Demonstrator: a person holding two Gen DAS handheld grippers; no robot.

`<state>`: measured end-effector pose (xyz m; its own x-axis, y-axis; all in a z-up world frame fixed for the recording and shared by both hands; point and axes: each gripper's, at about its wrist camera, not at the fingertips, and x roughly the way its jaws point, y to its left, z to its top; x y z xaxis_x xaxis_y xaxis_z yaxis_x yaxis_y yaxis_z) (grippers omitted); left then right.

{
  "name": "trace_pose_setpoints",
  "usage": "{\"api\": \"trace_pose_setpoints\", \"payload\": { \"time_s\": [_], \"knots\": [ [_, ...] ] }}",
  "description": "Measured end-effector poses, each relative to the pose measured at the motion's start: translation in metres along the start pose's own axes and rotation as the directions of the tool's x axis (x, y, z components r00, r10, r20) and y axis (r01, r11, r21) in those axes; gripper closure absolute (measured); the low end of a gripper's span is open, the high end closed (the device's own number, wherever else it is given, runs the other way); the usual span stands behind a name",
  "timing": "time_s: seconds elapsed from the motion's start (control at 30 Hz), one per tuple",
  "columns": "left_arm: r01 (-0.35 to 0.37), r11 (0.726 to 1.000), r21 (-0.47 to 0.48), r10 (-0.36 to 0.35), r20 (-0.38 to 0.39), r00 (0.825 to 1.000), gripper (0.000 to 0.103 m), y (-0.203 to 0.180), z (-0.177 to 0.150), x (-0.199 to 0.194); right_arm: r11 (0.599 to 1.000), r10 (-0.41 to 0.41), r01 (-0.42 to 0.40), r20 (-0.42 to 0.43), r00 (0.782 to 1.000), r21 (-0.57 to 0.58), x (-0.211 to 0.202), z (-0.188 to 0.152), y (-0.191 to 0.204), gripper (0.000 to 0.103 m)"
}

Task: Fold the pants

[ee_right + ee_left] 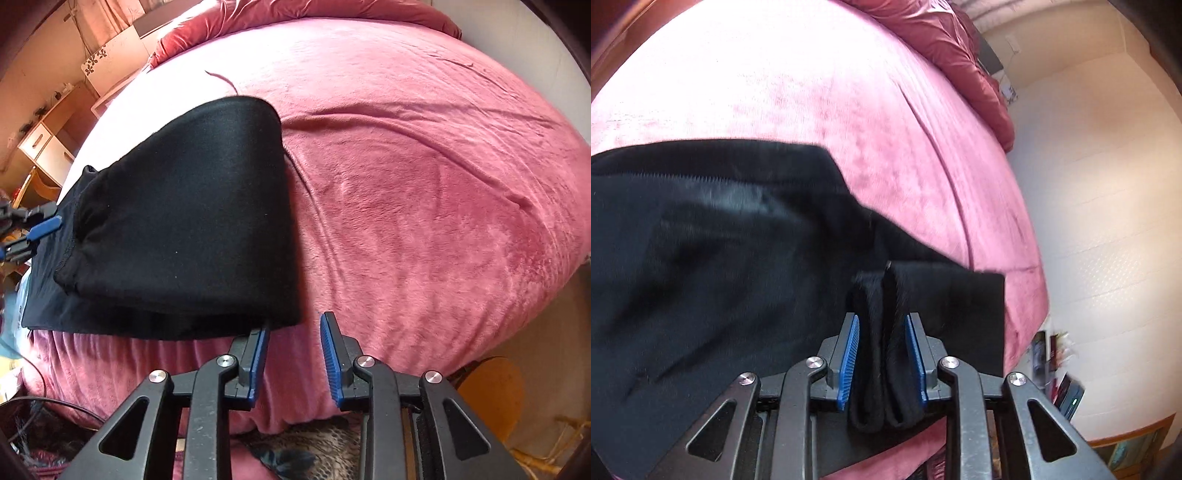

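Here the black pants (184, 221) lie folded on the bed (424, 184), left gripper (882, 354) pinching them, right gripper (295, 354) narrowly apart, empty.

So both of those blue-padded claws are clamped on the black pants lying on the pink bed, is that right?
Not quite. Only the left gripper has a bunched fold of the black pants between its pads, as the left wrist view shows. In the right wrist view the right gripper stands open with nothing between its pads, just beside the pants' near edge. The pants do lie on the pink bed.

Pink bed (424, 184), white wall (1108, 221), wooden cabinet (48, 147)
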<state>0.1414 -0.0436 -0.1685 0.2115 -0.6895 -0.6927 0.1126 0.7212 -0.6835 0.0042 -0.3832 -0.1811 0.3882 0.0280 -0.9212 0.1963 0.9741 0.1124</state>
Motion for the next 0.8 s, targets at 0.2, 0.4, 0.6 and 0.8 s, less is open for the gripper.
{"api": "trace_pose_setpoints", "payload": {
  "time_s": [0.2,0.4,0.6,0.8],
  "knots": [
    [0.024,0.997,-0.068,-0.027,-0.043,0.999,0.071,0.0,0.025,0.022,1.0,-0.015,0.016,0.041,0.999,-0.023,-0.014,0.007,0.006,0.074],
    [-0.007,0.995,-0.099,-0.002,-0.094,0.996,0.07,0.006,0.041,0.03,0.996,-0.039,0.043,0.05,0.998,-0.077,-0.017,0.014,0.023,0.074],
    [-0.019,0.998,-0.059,0.012,-0.111,0.994,0.087,-0.007,0.038,0.052,0.993,-0.062,0.066,0.044,0.997,-0.095,-0.021,0.015,0.019,0.073],
    [-0.016,1.0,0.02,0.017,-0.065,0.998,0.092,-0.025,0.029,0.024,0.984,-0.087,0.101,0.094,0.992,-0.148,-0.046,0.018,0.021,0.073]
  ]
}}
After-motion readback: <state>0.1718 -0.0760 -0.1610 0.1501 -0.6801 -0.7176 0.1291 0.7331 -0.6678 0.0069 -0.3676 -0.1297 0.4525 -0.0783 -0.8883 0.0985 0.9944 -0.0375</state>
